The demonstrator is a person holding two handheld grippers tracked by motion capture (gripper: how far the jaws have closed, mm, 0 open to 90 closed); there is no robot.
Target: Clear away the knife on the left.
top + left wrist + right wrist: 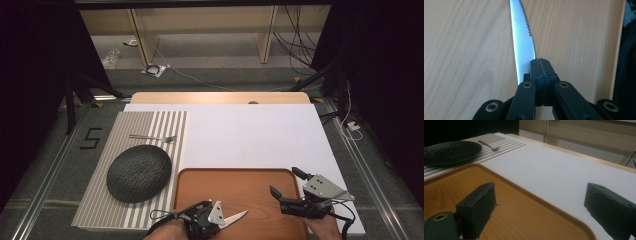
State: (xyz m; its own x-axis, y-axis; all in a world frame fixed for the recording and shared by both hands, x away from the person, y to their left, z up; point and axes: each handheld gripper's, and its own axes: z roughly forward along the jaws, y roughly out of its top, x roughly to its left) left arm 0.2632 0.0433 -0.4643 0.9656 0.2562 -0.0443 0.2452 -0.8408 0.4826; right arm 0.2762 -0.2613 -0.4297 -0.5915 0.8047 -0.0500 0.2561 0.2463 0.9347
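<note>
Here, knife [524, 47] lies over the wooden tray [235, 182], pinched near the blade's base by the left gripper [541, 66], jaws clamped tight on it; right gripper [286, 181] hangs wide and empty at the tray's right edge. Best lifted level, serrated edge clear of the wood. Handle hidden beneath the jaws; tip cut off.

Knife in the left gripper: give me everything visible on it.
The silver metal knife has a smooth, shiny blade with a serrated edge toward the tip. The left gripper is shut on its lower part, hiding the handle. In the high view the blade points right, over the brown wooden tray; whether it touches the tray is unclear.
</note>
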